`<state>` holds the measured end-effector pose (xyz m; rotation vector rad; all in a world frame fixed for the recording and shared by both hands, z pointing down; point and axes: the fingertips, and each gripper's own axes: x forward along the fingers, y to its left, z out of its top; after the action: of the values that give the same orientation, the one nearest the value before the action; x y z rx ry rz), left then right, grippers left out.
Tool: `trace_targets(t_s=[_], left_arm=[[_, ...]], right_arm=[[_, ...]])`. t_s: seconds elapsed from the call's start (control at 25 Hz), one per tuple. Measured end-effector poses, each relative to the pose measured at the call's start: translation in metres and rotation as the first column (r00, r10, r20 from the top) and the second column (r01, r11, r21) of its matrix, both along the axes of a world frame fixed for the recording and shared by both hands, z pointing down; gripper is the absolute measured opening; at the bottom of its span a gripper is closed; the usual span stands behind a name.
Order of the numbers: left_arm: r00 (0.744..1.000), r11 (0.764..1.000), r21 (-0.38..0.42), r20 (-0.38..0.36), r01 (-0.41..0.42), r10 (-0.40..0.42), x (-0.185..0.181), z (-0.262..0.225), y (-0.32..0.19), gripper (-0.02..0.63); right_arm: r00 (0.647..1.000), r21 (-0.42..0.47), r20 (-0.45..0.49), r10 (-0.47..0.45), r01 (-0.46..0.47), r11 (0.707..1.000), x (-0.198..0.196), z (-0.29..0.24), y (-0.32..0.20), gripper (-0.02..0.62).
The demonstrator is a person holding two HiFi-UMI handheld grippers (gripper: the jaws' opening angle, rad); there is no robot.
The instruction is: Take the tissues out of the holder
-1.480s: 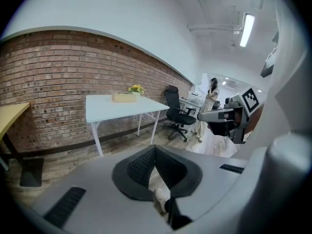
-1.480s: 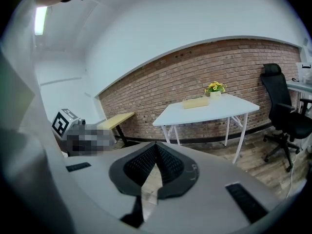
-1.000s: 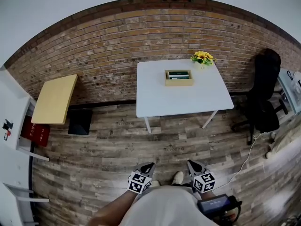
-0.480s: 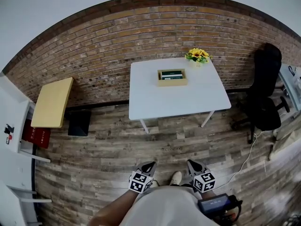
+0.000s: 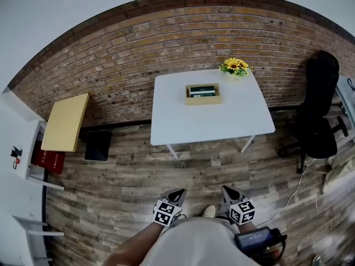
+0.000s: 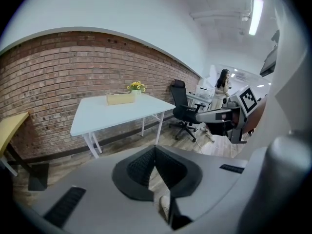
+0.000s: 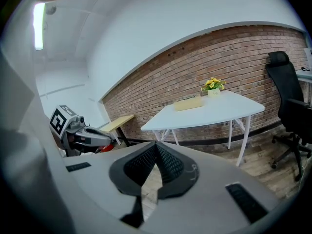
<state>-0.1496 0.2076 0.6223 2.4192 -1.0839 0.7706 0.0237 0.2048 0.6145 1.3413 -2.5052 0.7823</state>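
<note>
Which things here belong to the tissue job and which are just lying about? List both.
For the job: tissue holder, tissues inside it, white table, left hand-held gripper, right hand-held gripper (both shut, empty).
Lying about: yellow flowers, black office chair, yellow side table.

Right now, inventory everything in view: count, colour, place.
table: 1, white, against the brick wall
tissue holder: 1, light wood, on the table's far half
tissue packs: count unclear, dark green, inside the holder
flowers: 1 bunch, yellow, table's far right corner
office chair: 1, black, right of the table
side table: 1, pale yellow, left by the wall
box: 1, black, on the floor beside the side table
cable: 1, white, on the floor at right
left gripper: 1, grey, fingers shut, empty
right gripper: 1, grey, fingers shut, empty
</note>
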Motion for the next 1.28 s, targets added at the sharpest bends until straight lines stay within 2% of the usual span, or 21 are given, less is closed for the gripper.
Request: trace_targets(t_s=[0.68,1.04,1.28], left_arm=[[1.000,1.000,-0.017,0.023,0.007,-0.006,0.027,-0.010,-0.026,0.008],[0.998,0.998,-0.022,-0.006,-0.064,0.064,0.050,0.001,-0.065,0.009],[0.995,0.995,-0.025,-0.022,-0.095,0.094,0.055,0.001,-0.103,0.008]], right_arm=[[1.000,-0.003,0.023,0.008,-0.008,1.000,0.028,0.003,-0.025,0.005],[0.999,-0.022,-0.005,0.045,-0.045,0.999,0.038,0.007,-0.043,0.005],[0.997,-0.026,-0.029,0.070,-0.071,0.997,0.041,0.007,-0.077,0.005]])
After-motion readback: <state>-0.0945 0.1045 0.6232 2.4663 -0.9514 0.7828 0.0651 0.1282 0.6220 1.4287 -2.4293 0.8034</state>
